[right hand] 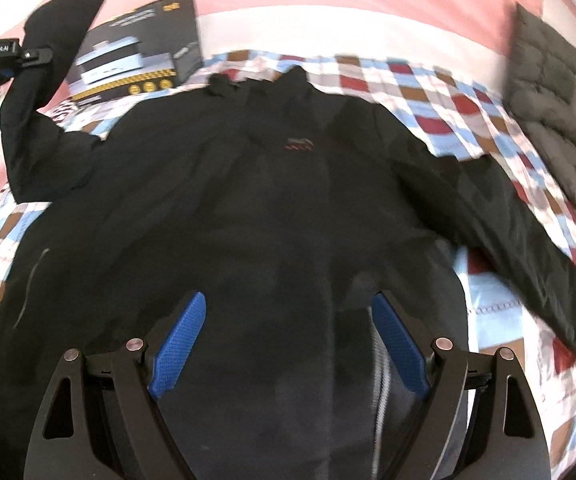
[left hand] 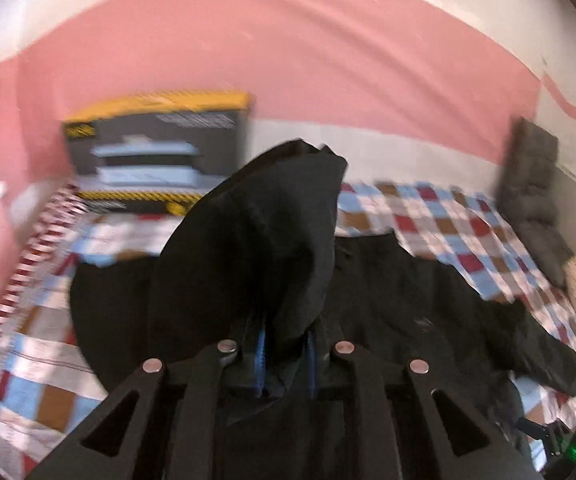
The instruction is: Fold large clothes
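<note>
Gripping a bunched fold of the black fabric jacket (left hand: 428, 300) low in the left wrist view: left gripper (left hand: 286, 354), blue pads clenched on the cloth, sleeve draped up over the fingers. Spread wide at the bottom of the right wrist view: right gripper (right hand: 288, 344), blue textured pads (right hand: 178, 344) released, nothing pinched, body of the jacket (right hand: 268, 200) beneath. Lying flat across the checked red, blue, brown and white bedsheet (right hand: 428, 92), collar toward the top; right sleeve stretched to lower right, left sleeve lifted at upper left in the other claw (right hand: 34, 56). Farther back: black and yellow cardboard box (right hand: 136, 56), grey quilted cushion (right hand: 544, 80) at right, pink and white wall (left hand: 288, 52).
</note>
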A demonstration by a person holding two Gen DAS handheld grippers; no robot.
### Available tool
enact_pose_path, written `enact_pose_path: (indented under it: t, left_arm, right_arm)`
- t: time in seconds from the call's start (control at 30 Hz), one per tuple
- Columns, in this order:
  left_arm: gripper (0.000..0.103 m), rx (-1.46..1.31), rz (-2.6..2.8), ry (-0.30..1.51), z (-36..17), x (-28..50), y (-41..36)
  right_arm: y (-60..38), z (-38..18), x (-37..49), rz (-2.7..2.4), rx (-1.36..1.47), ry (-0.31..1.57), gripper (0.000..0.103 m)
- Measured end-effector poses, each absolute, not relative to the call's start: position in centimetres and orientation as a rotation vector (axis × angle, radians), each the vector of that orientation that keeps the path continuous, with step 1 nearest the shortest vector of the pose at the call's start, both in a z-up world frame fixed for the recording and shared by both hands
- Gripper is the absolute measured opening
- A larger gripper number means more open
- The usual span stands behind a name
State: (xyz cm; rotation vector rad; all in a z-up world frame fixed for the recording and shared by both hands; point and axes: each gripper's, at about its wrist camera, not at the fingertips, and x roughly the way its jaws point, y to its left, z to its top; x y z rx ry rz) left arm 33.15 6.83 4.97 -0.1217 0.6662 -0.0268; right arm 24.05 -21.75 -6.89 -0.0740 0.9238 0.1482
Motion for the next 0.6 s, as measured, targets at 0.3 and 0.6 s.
enact_pose_path:
  t: [0.3,0.6]
  left_arm:
    - [0.014,-0.161,-0.217,0.88,-4.5,36.0,-2.1]
    - [0.017,-0.239,-0.38,0.977,-5.0,34.5,-3.4]
  right_arm:
    - [-25.0,-8.4,24.7,0.114,-0.011,0.944,0.086]
    - [-26.7,-7.9,26.0,0.137,0.109,0.938,0.086]
